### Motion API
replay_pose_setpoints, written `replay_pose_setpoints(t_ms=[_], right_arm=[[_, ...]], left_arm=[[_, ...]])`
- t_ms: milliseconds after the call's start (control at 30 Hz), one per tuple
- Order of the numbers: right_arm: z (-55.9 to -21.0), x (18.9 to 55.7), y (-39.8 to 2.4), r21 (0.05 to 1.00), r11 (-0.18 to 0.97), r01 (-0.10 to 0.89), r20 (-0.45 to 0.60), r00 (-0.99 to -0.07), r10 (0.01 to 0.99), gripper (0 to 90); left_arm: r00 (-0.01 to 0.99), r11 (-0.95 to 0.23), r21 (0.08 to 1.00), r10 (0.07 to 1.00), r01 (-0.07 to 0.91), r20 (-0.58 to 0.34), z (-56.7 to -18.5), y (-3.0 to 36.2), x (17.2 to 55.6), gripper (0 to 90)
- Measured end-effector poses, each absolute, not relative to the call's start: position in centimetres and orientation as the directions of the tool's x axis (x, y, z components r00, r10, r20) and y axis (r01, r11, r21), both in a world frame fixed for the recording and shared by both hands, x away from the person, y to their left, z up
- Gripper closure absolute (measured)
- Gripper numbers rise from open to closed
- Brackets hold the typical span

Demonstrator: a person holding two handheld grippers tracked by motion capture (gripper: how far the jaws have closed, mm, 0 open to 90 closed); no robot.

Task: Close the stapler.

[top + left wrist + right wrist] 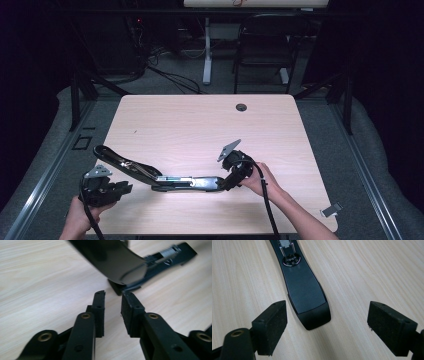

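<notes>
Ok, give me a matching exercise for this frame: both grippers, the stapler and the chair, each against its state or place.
1 left gripper
2 right gripper
3 stapler
4 chair

a beyond the far edge of the table
b jaws wide apart
c jaws close together, nothing between
d lying opened out flat

Pairs: 1-c, 2-b, 3-d, 4-a

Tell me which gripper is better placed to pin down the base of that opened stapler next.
Right, probably. The right gripper has wide-open jaws straddling the base end of the stapler on the table. The left gripper has nearly closed, empty jaws beside the raised top arm.
</notes>
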State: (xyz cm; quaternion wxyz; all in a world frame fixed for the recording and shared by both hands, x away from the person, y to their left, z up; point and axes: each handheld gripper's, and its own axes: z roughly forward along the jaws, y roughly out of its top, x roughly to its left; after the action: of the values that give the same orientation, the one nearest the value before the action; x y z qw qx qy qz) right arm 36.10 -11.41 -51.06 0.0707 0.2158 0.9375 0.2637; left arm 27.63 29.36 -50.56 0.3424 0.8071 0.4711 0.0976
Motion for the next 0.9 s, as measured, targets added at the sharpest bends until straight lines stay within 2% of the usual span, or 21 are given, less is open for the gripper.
replay_pose_setpoints(t_ms=[133,300,433,633,667,700,733,767,867,900], right_arm=[[-51.1,36.0,-11.3,0.531,0.762,0.371,-0.017,-0.894,0.447,16.4],[-51.1,36.0,-11.3,0.543,0.758,0.361,-0.019,-0.898,0.44,15.9],[-51.0,36.0,-11.2,0.544,0.759,0.357,-0.026,-0.897,0.441,16.4],[-50.7,35.8,-11.0,0.563,0.748,0.352,-0.03,-0.895,0.444,18.2],[-50.6,35.7,-10.9,0.578,0.733,0.358,-0.022,-0.892,0.452,20.0],[-50.2,35.7,-10.8,0.589,0.725,0.358,-0.019,-0.89,0.455,30.6],[-50.2,35.7,-10.8,0.589,0.725,0.358,-0.019,-0.89,0.455,30.6],[-50.1,35.6,-10.7,0.592,0.723,0.357,-0.02,-0.89,0.456,38.5],[-49.8,35.4,-10.0,0.599,0.72,0.352,-0.019,-0.892,0.452,46.0],[-49.8,35.4,-10.0,0.599,0.72,0.352,-0.019,-0.892,0.452,46.0]], left_arm=[[0.475,-0.264,0.666,0.866,0.698,-0.155,-50.1,30.3,27.7,79.6],[0.387,-0.188,0.747,0.917,0.638,-0.099,-49.4,31.0,27.4,90.0],[0.329,-0.13,0.809,0.941,0.573,-0.082,-48.8,31.4,27.2,90.0],[0.326,-0.102,0.832,0.94,0.546,-0.098,-48.6,31.4,27.3,90.0],[0.326,-0.099,0.833,0.94,0.544,-0.101,-48.6,31.4,27.3,90.0],[0.331,-0.095,0.833,0.937,0.546,-0.11,-48.7,31.3,27.5,90.0],[0.33,-0.094,0.832,0.937,0.547,-0.11,-48.7,31.2,27.5,90.0],[0.328,-0.096,0.832,0.939,0.546,-0.107,-48.7,31.1,27.5,90.0],[0.323,-0.093,0.839,0.941,0.536,-0.102,-48.6,31.1,27.4,90.0],[0.318,-0.088,0.841,0.942,0.534,-0.103,-48.5,31.1,27.4,90.0]])
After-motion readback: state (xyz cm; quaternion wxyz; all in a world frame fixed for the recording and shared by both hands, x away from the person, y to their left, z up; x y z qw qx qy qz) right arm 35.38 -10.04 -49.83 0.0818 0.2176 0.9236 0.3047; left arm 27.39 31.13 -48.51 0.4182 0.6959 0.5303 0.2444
